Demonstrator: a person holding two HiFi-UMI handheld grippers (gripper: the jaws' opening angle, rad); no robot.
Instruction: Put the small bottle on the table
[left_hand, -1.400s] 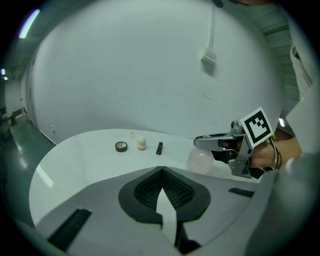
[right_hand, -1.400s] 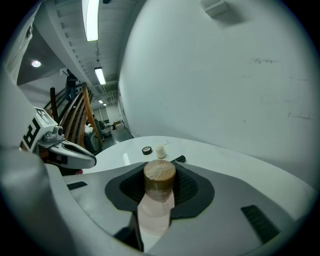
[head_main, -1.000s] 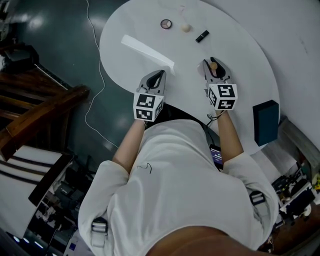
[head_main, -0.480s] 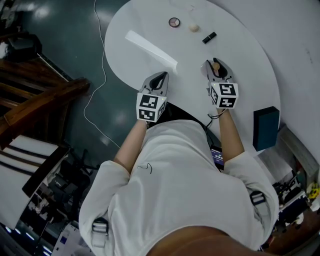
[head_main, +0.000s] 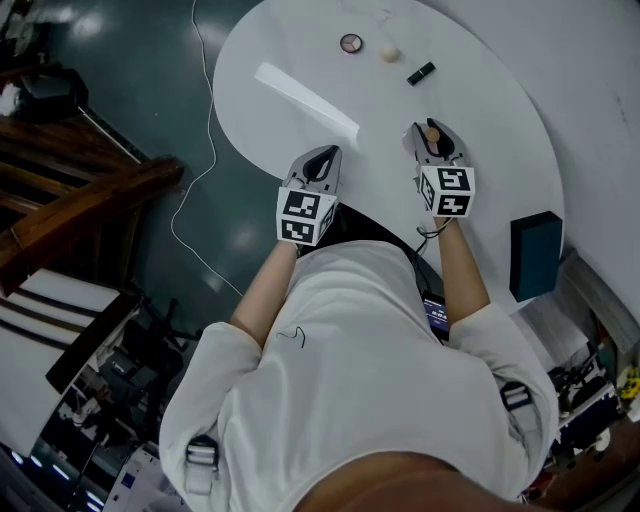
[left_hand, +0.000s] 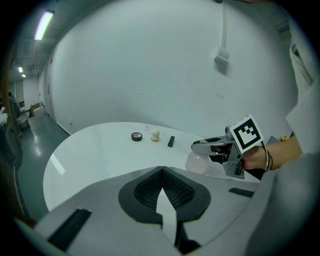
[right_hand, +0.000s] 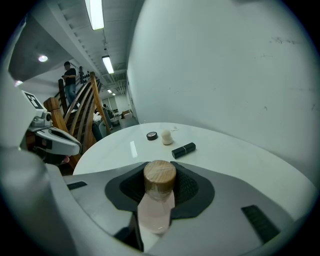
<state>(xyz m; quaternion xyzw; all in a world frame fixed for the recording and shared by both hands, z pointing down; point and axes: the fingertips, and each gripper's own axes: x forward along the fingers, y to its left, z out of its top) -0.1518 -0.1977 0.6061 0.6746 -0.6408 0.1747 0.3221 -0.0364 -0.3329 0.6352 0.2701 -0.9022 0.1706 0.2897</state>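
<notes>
small bottle (right_hand: 156, 212): frosted translucent body | cap (right_hand: 160, 174): wood, matt | table (head_main: 380, 100): smooth, glossy

Head camera looks steeply down on the white table (head_main: 480, 110); both low gripper cameras face across it, sharing the black tube (head_main: 421, 73) mid-frame.

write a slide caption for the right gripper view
Right tool clamps a small pink wooden-capped bottle over a white table with lipstick, sponge and compact.
</notes>
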